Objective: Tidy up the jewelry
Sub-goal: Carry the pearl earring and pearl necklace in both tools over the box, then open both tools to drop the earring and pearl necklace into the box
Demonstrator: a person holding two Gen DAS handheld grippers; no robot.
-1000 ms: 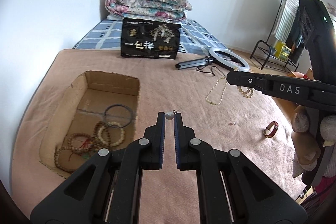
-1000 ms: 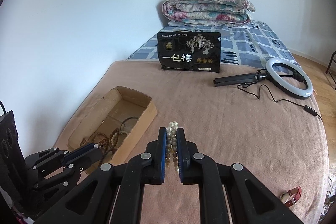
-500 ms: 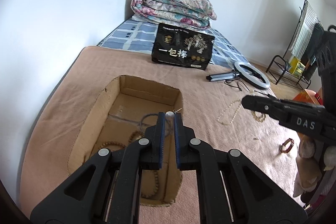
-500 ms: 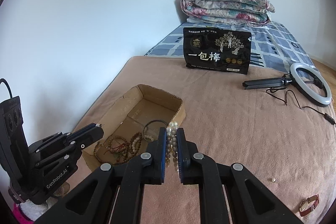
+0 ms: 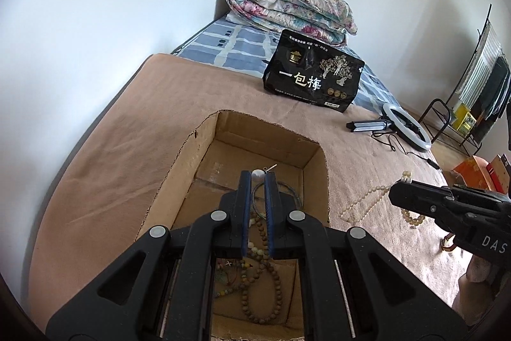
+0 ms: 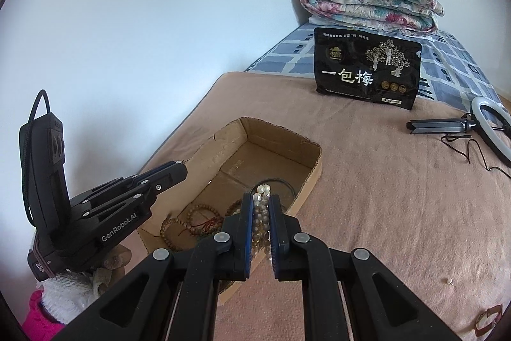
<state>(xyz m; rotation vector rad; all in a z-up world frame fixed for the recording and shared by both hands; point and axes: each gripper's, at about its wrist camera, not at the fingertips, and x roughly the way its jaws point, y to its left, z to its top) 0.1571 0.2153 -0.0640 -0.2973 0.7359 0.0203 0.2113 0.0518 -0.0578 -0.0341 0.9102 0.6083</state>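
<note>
My left gripper [image 5: 257,176] hovers over the open cardboard box [image 5: 265,146], shut on a small pearl earring [image 5: 257,172] whose hook sticks out to the right. In the box lie wooden bead bracelets [image 5: 265,293] and a dark bangle [image 5: 289,190]. My right gripper [image 6: 262,197] is shut on a bunch of beads, a pearl necklace [image 6: 262,190] and an amber bead bracelet [image 6: 259,237], above the box's near right edge [image 6: 306,184]. From the left wrist view the necklace [image 5: 364,202] hangs below the right gripper [image 5: 396,194].
A black snack bag [image 5: 314,79] stands behind the box, with a folded quilt [image 5: 287,5] further back. A ring light on a stand [image 6: 491,123] lies to the right. On the blanket are a red strap [image 6: 487,317] and a tiny pale piece [image 6: 449,281].
Both grippers have moved left across the blanket. The left one now stands over the box and the right one at its edge. Each keeps its hold.
</note>
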